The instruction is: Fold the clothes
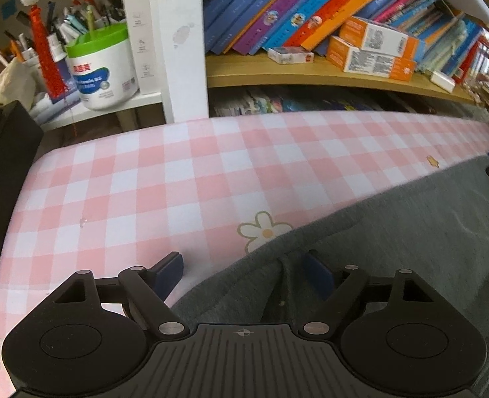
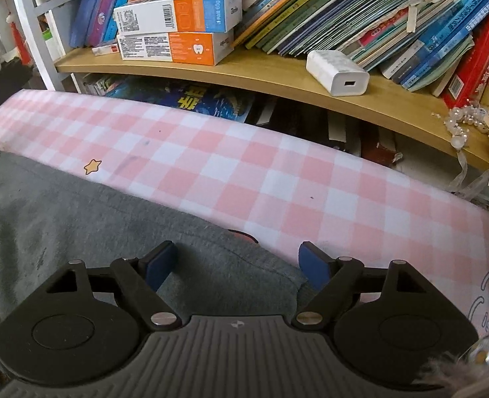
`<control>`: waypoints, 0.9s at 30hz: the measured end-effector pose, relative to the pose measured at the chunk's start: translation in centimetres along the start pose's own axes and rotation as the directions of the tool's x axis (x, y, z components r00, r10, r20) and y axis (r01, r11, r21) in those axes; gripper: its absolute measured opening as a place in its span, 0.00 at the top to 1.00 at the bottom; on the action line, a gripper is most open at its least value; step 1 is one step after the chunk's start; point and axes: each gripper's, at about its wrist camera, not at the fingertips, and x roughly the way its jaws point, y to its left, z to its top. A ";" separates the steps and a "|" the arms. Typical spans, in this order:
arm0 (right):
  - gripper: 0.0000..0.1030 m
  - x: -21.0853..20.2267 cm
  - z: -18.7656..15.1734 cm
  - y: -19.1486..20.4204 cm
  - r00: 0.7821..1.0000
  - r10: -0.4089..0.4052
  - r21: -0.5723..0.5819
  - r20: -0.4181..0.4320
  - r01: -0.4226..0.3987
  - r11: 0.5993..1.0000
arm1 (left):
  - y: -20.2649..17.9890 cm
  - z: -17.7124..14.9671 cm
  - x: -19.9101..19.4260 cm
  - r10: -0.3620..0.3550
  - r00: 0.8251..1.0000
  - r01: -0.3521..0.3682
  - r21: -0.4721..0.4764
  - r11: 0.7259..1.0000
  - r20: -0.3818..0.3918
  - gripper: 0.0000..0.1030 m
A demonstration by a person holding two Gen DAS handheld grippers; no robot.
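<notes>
Through the left wrist camera, the left gripper [image 1: 244, 273] sits low over the pink-and-white checked tablecloth [image 1: 145, 179], its blue-padded fingers [image 1: 168, 273] spread wide apart with nothing between them yet. The dark grey knit garment [image 1: 393, 232] lies flat across the near right part of the table, its far hem running diagonally up toward the right edge, and one end of that hem sits right between the fingers, one pad on bare cloth, the other over the grey fabric. A white printed daisy [image 1: 264, 229] peeks out just beyond the hem. Behind the table's far edge stand a wooden bookshelf [image 1: 310, 73] and a white tub with a green rim [image 1: 101, 66] full of pens. Over to the right wrist camera: the right gripper [image 2: 239, 263] is also wide open and empty, straddling the garment's other end near the table's right side, left pad on the grey knit [image 2: 78, 205], right pad over checked cloth. A yellow star print [image 2: 92, 166] shows beyond the hem. The step looks like taking both ends of this far hem for a fold, so both sets of fingers should dip to the table, close on all layers at once, and lift evenly, or the knit will likely sag and skew.
</notes>
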 end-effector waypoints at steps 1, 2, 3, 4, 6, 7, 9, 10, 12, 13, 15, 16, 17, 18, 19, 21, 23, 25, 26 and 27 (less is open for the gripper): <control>0.27 -0.1 0.0 0.0 1.000 0.006 -0.005 -0.003 -0.006 1.000 | 0.0 0.0 0.0 -0.007 1.000 0.007 0.007 1.000 -0.006 0.21; 0.31 -0.2 0.0 -0.1 1.000 0.013 -0.010 -0.007 -0.013 1.000 | 0.0 0.0 -0.1 -0.014 1.000 0.014 0.014 1.000 -0.012 0.23; 0.33 -0.3 0.0 -0.1 1.000 0.021 -0.016 -0.012 -0.021 1.000 | 0.0 0.0 -0.2 -0.021 1.000 0.021 0.019 1.000 -0.016 0.26; 0.38 -0.4 0.0 -0.2 0.999 0.028 -0.020 -0.017 -0.028 0.999 | 0.0 0.0 -0.3 -0.028 0.999 0.028 0.022 0.999 -0.021 0.28; 0.50 -0.8 0.0 -0.4 0.999 0.040 -0.023 -0.027 -0.041 0.999 | 0.0 0.0 -0.4 -0.041 0.999 0.042 0.028 0.999 -0.031 0.38; 0.59 -0.9 0.0 -0.5 0.998 0.047 -0.023 -0.032 -0.048 0.999 | -0.1 0.0 -0.5 -0.048 0.998 0.049 0.031 0.998 -0.037 0.42; 0.72 -1.3 -0.1 -0.7 0.997 0.067 -0.012 -0.042 -0.068 0.998 | -0.3 0.1 -0.7 -0.062 0.997 0.064 0.039 0.997 -0.054 0.59; 0.79 -1.4 -0.2 -0.7 0.996 0.078 -0.002 -0.047 -0.078 0.997 | -0.5 0.1 -0.8 -0.069 0.996 0.072 0.043 0.996 -0.062 0.65; 0.87 -1.7 -0.3 -0.5 0.995 0.090 0.022 -0.053 -0.089 0.996 | -0.8 0.2 -1.0 -0.077 0.994 0.081 0.052 0.995 -0.075 0.79; 0.88 -1.8 -0.4 -0.2 0.995 0.082 0.023 -0.053 -0.081 0.996 | -1.1 0.2 -1.0 -0.075 0.994 0.080 0.059 0.995 -0.079 0.81; 0.89 -2.1 -0.6 0.6 0.998 0.052 0.008 -0.046 -0.052 0.999 | -1.7 0.0 -1.3 -0.059 0.995 0.065 0.087 0.994 -0.078 0.88; 0.89 -2.3 -0.6 0.9 0.999 0.037 0.001 -0.039 -0.037 0.999 | -1.9 0.0 -1.5 -0.046 0.997 0.053 0.099 0.994 -0.069 0.89; 0.89 -2.6 -0.6 1.1 0.999 0.023 -0.001 -0.027 -0.023 1.000 | -2.1 0.0 -1.8 -0.034 0.998 0.039 0.106 0.994 -0.054 0.90; 0.89 -2.9 -0.7 1.3 1.000 0.008 -0.004 -0.014 -0.008 1.000 | -2.3 0.0 -2.3 -0.025 0.999 0.029 0.107 0.994 -0.034 0.90; 0.89 -3.3 -0.7 1.5 1.000 -0.008 -0.007 0.001 0.008 1.000 | -2.4 0.1 -2.8 -0.021 1.000 0.022 0.104 0.994 -0.012 0.90; 0.89 -4.4 -0.6 1.8 0.998 -0.046 -0.011 0.044 0.046 0.999 | -2.7 0.2 -3.9 -0.014 0.999 0.010 0.100 0.995 0.031 0.90; 0.89 -5.9 -0.7 2.1 0.993 -0.076 0.002 0.094 0.077 0.997 | -3.2 0.1 -5.1 -0.011 0.998 0.003 0.111 0.994 0.069 0.90; 0.89 -7.3 -0.9 2.4 0.986 -0.099 0.012 0.136 0.098 0.995 | -3.7 -0.1 -6.3 -0.009 0.994 -0.005 0.121 0.993 0.108 0.90; 0.89 -8.0 -1.1 2.7 0.982 -0.110 0.011 0.155 0.110 0.994 | -3.9 -0.1 -6.9 -0.007 0.992 -0.009 0.125 0.992 0.127 0.90; 0.89 -8.7 -1.3 2.9 0.977 -0.120 0.009 0.174 0.121 0.993 | -4.1 -0.2 -7.6 -0.007 0.989 -0.012 0.129 0.992 0.146 0.90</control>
